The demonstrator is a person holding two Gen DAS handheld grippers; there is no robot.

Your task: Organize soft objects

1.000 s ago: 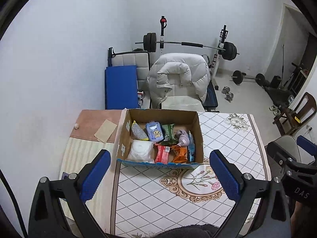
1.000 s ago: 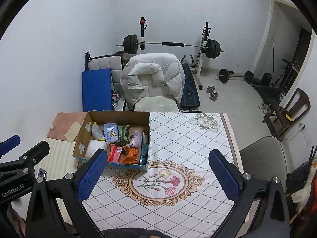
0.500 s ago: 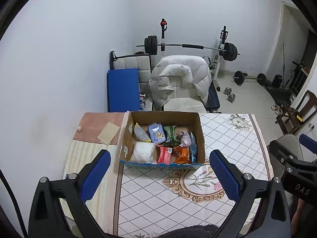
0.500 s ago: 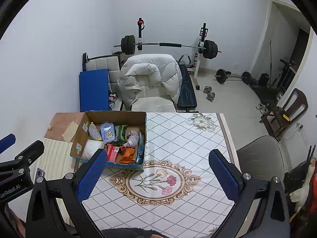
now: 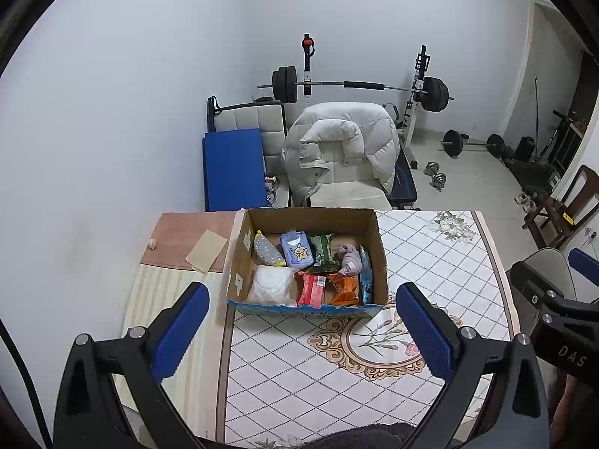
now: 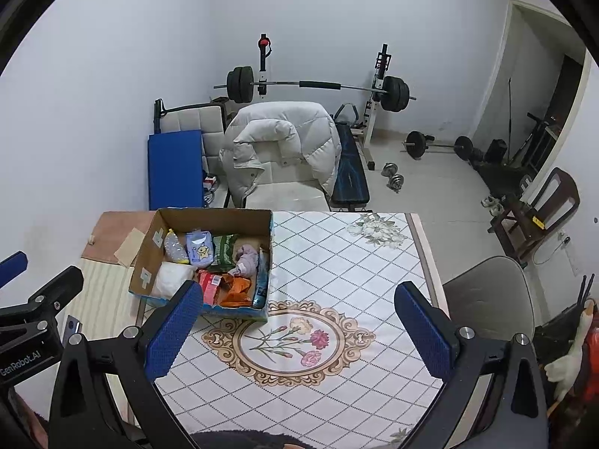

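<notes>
An open cardboard box (image 5: 380, 247) (image 6: 146, 258) stands on the table's left part. It holds several soft packs: a white bag (image 5: 271, 286), a blue tissue pack (image 5: 297, 250), a green pack (image 5: 322, 249), a red pack (image 5: 311, 290), an orange pack (image 5: 344, 288) and a grey-pink cloth toy (image 5: 350, 258). My left gripper (image 5: 299, 333) is open and empty, high above the table in front of the box. My right gripper (image 6: 297, 331) is open and empty, above the floral medallion (image 6: 288, 340), to the right of the box.
The table has a diamond-pattern cloth (image 6: 337, 273). A chair with a white puffer jacket (image 5: 340, 142) stands behind it, with a blue mat (image 5: 232, 168) and a barbell rack (image 5: 359, 86) beyond. A grey chair (image 6: 490, 299) is at the table's right.
Both views have drifted slightly; the box sits a little lower and more to the right in the left wrist view. Both grippers stay open and empty.
</notes>
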